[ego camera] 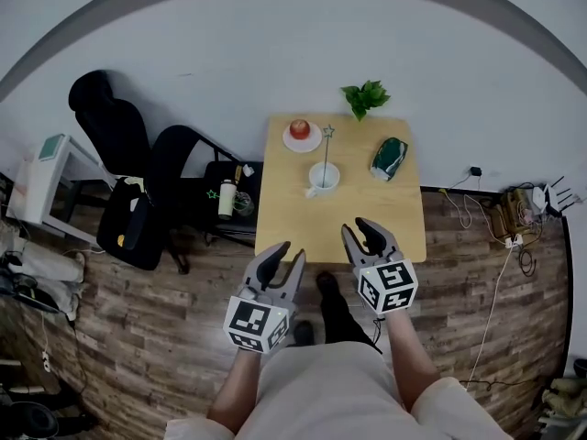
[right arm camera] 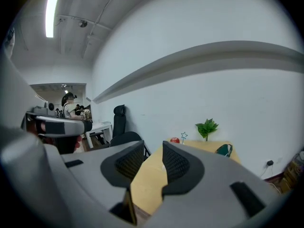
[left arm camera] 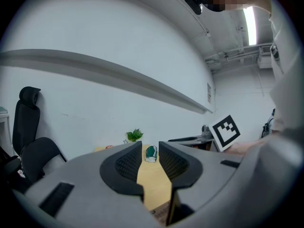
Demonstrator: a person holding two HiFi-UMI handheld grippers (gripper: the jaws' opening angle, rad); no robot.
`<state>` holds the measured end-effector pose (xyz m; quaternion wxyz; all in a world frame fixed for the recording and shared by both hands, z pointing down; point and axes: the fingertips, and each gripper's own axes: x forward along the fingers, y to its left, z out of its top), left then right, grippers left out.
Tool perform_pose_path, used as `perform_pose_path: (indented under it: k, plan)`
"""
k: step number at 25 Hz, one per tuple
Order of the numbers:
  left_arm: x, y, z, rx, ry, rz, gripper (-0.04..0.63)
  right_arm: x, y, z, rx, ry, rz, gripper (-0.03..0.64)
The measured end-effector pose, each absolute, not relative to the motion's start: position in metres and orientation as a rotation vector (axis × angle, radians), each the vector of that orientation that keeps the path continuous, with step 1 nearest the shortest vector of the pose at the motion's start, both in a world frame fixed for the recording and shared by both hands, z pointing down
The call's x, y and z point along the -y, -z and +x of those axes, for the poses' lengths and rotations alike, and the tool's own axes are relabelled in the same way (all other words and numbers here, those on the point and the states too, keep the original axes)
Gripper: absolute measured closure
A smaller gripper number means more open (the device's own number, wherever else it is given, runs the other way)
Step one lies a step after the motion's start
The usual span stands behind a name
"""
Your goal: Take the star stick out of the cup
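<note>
A white cup (ego camera: 324, 178) stands mid-table on the small wooden table (ego camera: 404, 232). The thin star stick (ego camera: 326, 154) rises upright from it, star on top. My left gripper (ego camera: 286, 257) hovers open off the table's near-left corner, nothing between its fingers. My right gripper (ego camera: 365, 231) is open and empty over the near edge, well short of the cup. In the right gripper view the star stick's star (right arm camera: 184, 135) shows beyond the open right gripper (right arm camera: 153, 160); the cup is hidden by a jaw. The left gripper (left arm camera: 150, 160) looks along the table, cup and stick out of sight.
A red apple on a white plate (ego camera: 301, 131), a green pouch (ego camera: 390, 157) and a potted plant (ego camera: 365, 97) share the table's far half. Black office chairs (ego camera: 110, 122) and a stool with a bottle (ego camera: 227, 198) stand to the left. Cables (ego camera: 495, 218) lie on the floor at right.
</note>
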<state>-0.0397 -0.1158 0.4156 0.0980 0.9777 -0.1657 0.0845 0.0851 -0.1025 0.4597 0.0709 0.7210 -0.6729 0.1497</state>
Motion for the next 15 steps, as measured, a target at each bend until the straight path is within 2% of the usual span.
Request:
perform_pose_path:
  k: [15]
  plan:
    - [0.201,-0.427,0.025,0.673,-0.301,2.840,0.506,0.228,-0.526,0.176,2.047,-0.573,2.047,0.495]
